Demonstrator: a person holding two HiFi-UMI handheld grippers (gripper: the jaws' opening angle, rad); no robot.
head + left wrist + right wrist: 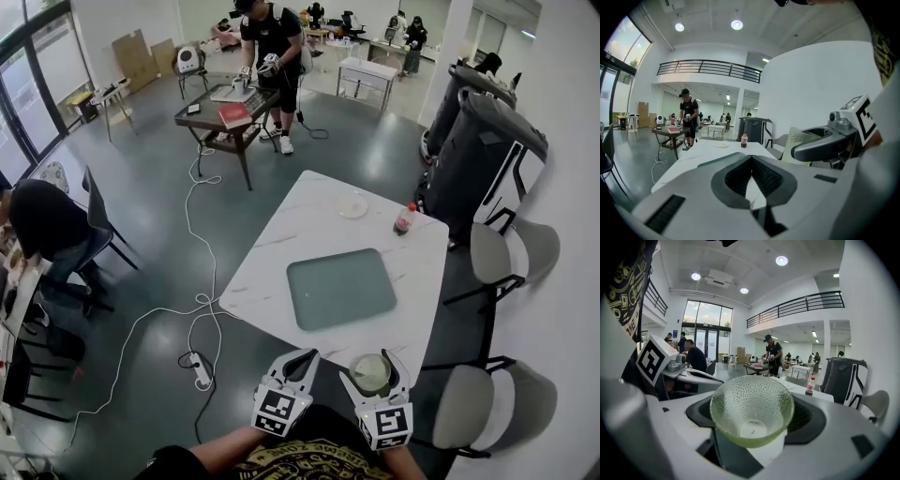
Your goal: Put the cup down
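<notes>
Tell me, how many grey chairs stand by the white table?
2, both on the table's right side: the far chair near the bottle, the near chair beside the right gripper holding the cup. Others may be hidden.

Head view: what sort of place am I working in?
Probably an open-plan office or lab hall: a white table with chairs, a second person working at a far table, and a railed mezzanine overhead.
</notes>
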